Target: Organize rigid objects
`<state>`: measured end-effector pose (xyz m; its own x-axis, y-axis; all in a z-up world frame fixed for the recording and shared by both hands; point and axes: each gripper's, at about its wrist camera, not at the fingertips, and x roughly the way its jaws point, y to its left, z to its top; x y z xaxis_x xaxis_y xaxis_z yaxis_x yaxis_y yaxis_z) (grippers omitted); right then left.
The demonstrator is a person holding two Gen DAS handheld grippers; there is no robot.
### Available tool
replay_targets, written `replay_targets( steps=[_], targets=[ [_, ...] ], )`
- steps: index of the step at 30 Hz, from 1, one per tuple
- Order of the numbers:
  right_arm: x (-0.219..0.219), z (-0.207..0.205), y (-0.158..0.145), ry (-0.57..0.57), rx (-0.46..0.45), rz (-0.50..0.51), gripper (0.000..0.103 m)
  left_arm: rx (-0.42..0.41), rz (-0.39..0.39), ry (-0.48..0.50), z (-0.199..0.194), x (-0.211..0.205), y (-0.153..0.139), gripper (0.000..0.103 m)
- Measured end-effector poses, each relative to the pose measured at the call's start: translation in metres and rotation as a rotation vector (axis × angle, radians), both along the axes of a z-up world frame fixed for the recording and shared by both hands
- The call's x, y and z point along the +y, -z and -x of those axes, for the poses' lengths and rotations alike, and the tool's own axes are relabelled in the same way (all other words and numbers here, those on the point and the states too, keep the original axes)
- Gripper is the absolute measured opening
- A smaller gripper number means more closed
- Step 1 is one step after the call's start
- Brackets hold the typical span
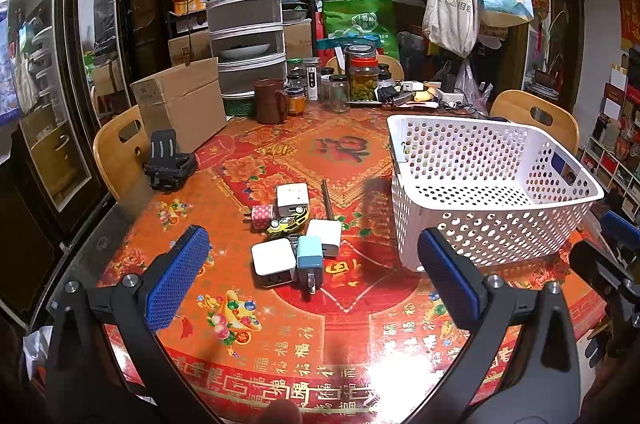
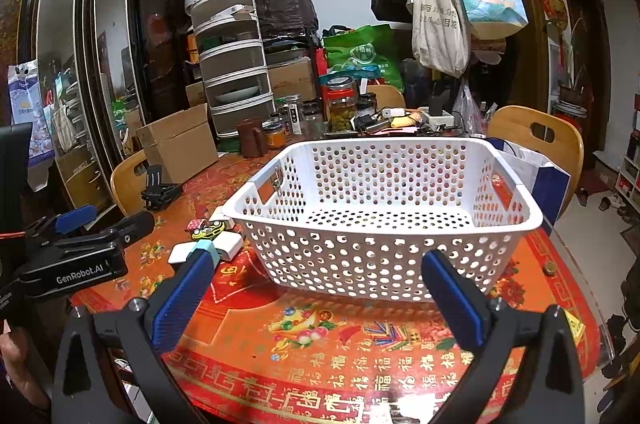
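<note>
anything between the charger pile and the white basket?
Left wrist view: only a thin brown stick lies between the charger pile and the white basket; otherwise bare tablecloth.

— What colours do I have at centre frame?
— White perforated basket (image 2: 380, 220), red-and-gold floral tablecloth (image 2: 360, 352), teal-topped charger (image 1: 309, 256), yellow toy car (image 1: 288, 221), blue ribbed finger pads (image 1: 176, 276).

The right gripper (image 2: 316, 298) hangs spread wide before the white basket (image 2: 380, 220), holding nothing.
</note>
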<state>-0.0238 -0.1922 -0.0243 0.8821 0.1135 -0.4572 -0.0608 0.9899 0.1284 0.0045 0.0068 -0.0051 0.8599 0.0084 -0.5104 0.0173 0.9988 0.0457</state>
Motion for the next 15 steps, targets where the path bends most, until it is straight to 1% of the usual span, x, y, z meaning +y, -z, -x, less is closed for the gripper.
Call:
replay_targets(
  steps=[15],
  targets=[
    [0.0013,0.0010,0.0001,-0.015,-0.004,-0.010,0.103,-0.003,0.003,-0.001,0.0014,-0.0021,0.0037,0.103]
  ],
)
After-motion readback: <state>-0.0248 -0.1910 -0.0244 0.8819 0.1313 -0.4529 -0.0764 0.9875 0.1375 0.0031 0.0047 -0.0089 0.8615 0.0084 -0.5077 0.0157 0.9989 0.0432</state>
